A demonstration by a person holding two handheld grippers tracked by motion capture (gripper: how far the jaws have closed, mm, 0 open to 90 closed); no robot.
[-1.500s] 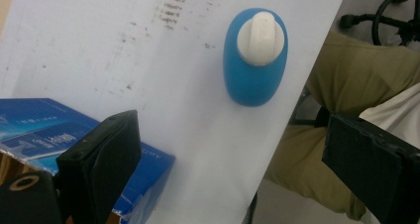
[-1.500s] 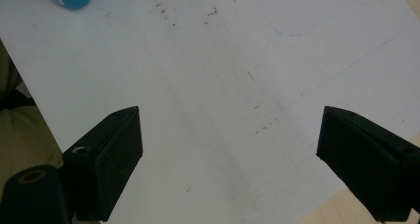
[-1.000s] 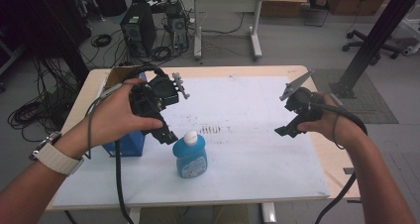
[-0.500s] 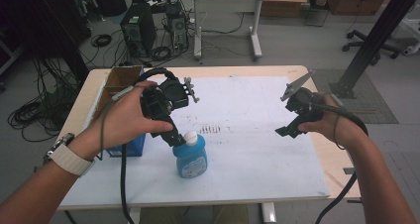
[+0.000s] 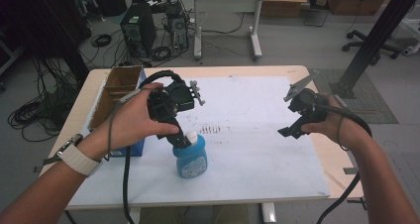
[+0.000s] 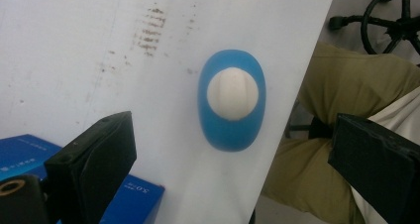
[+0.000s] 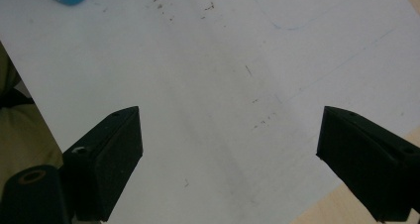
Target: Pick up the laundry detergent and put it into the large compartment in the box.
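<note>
Now my left gripper (image 5: 182, 140) hangs right over the blue bottle (image 5: 190, 155). Its jaws have just been opening, and they stand wide apart with nothing pinched between them. In the left gripper view I look straight down on the bottle's white cap (image 6: 232, 93), and the bottle stands alone on the white mat (image 5: 257, 135), near the front edge. A moment ago this gripper was lower and more to the left of the bottle; it has come up over the cap. I think that means I am lined up to grab it. My right gripper (image 5: 293, 131) waits far off, jaws spread, holding nothing. The blue box (image 6: 74, 184) sits beside the bottle.
</note>
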